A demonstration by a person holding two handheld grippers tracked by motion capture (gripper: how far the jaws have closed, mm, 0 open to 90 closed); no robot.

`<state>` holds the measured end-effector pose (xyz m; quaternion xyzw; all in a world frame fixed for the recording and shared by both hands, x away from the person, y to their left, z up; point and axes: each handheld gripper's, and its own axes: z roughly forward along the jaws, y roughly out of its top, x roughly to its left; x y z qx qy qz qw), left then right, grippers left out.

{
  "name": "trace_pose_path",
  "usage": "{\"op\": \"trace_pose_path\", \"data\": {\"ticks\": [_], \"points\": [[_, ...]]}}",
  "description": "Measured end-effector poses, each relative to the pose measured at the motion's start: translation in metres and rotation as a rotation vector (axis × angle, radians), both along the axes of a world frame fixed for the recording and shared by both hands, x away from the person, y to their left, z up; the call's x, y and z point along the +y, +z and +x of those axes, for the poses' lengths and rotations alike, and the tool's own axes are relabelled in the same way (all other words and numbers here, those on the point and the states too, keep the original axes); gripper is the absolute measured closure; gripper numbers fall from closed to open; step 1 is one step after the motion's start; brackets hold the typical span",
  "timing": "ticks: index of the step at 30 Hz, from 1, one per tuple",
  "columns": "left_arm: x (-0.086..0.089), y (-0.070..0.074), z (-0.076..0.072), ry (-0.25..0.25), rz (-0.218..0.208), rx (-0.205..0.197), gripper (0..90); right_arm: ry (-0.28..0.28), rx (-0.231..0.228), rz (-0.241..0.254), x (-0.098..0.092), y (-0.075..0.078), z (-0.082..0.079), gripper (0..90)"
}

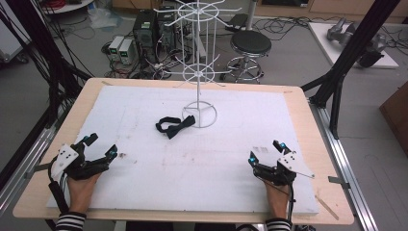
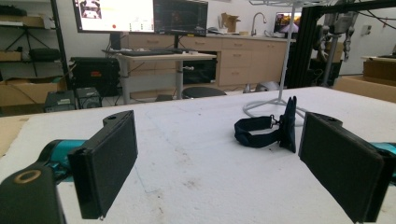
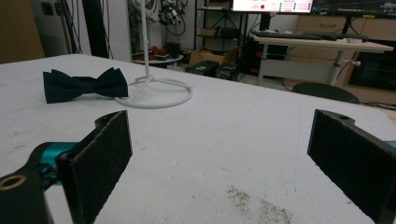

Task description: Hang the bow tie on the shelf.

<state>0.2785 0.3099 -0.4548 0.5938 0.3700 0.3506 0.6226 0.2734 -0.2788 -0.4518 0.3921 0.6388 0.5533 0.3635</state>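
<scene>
Left gripper (image 1: 102, 146) rests near the left edge of the white board (image 1: 144, 192), jaws spread wide and empty, and the right gripper (image 1: 265, 151) sits at the right edge, likewise spread and holding nothing. Between them but farther back, well apart from both, a dark bow tie (image 1: 174, 126) with its strap lies flat on the board, its far end touching the ring base of a white wire rack (image 1: 199, 72) that stands upright toward the board's far side.
</scene>
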Motion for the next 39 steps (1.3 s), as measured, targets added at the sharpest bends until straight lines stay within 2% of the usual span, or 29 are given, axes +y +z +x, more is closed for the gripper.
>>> {"op": "trace_pose_path", "data": {"ticks": [13, 18, 27, 29, 32, 35, 36, 39], "points": [[-0.001, 0.0, 0.0, -0.003, 0.016, -0.002, 12.2, 0.001, -0.001, -0.003, 0.001, 0.0, 0.0, 5.5], [-0.001, 0.001, 0.001, -0.003, 0.005, 0.012, 12.2, -0.001, -0.001, -0.004, 0.001, 0.0, 0.0, 5.5], [-0.001, 0.003, 0.005, -0.004, 0.011, 0.041, 12.2, -0.001, -0.002, -0.004, 0.0, 0.0, 0.0, 5.5], [-0.002, 0.007, 0.006, -0.009, 0.007, 0.04, 12.2, 0.0, -0.002, -0.004, 0.0, 0.0, 0.0, 5.5], [-0.007, 0.02, 0.01, -0.036, 0.033, 0.035, 12.2, 0.0, -0.002, -0.004, 0.001, 0.0, 0.0, 5.5], [-0.011, 0.027, 0.015, -0.054, 0.04, 0.035, 12.2, 0.0, -0.002, -0.004, 0.0, 0.0, 0.0, 5.5], [-0.017, 0.034, 0.019, -0.068, 0.055, 0.038, 12.2, 0.0, -0.002, -0.003, 0.0, 0.0, 0.0, 5.5], [-0.022, 0.04, 0.023, -0.081, 0.077, 0.037, 12.2, 0.0, -0.002, -0.004, 0.0, 0.0, 0.0, 5.5]]}}
